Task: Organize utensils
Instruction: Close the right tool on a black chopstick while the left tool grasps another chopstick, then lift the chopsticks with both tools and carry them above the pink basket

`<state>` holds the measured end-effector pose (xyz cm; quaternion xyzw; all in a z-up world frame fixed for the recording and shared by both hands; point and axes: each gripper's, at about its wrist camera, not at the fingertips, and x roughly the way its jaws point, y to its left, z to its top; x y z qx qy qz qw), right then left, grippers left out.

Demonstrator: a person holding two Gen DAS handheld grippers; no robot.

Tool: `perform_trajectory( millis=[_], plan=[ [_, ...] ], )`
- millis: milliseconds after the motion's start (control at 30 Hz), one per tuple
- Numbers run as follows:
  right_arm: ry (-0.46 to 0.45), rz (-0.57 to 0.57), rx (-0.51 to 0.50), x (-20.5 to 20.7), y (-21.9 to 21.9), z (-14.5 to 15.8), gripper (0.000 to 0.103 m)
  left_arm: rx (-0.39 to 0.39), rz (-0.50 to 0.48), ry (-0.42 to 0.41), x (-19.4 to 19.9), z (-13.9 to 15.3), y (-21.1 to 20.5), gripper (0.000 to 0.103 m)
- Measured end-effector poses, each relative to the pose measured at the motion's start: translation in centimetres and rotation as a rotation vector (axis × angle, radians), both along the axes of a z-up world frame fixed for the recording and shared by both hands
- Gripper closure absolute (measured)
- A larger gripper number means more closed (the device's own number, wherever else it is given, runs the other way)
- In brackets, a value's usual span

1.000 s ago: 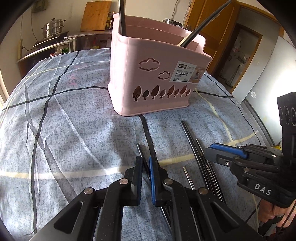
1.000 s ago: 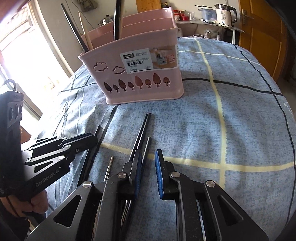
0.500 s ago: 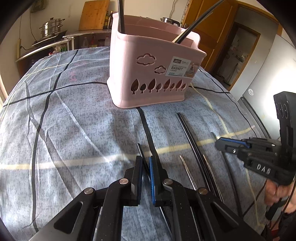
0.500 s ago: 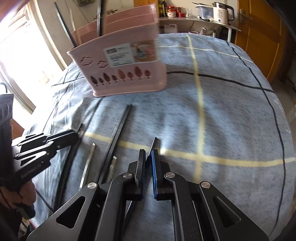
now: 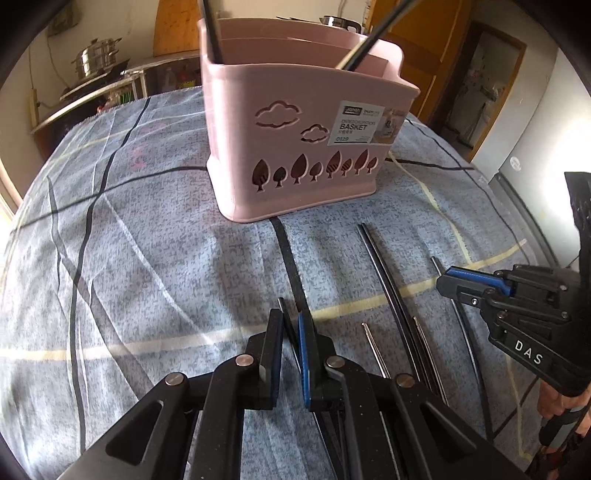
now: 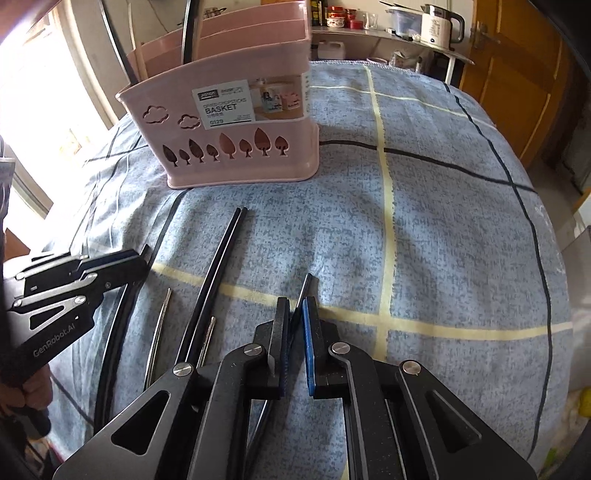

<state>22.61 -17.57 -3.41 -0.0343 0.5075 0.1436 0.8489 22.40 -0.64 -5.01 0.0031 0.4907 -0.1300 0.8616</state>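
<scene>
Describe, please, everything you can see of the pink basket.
The basket is pink plastic, upright on the blue checked cloth. Cloud and tree cut-outs pierce its front wall, beside a white label reading BASKET. Inner dividers split it into compartments, and dark utensil handles lean out of them. Neither gripper touches it.
</scene>
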Motion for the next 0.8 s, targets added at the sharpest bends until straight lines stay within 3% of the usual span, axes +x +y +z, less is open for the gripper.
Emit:
perform_trajectory(
  millis=[100, 333, 800],
  plan=[
    [-0.002, 0.001, 0.008, 0.1, 0.1, 0.0, 0.097, 0.027, -0.001, -0.004, 0.3, 0.1, -0.3, 0.096],
    [-0.023, -0.007, 0.070, 0.0, -1.1, 1.1, 0.098, -0.030, 0.018, -0.018, 0.7, 2.0, 0.3, 0.098],
    [-0.229, -0.025, 0.159, -1.2, -3.1, 9.6, 0.099, -0.095, 0.008, -0.199, -0.5, 12.0, 1.8, 0.099]
  ],
)
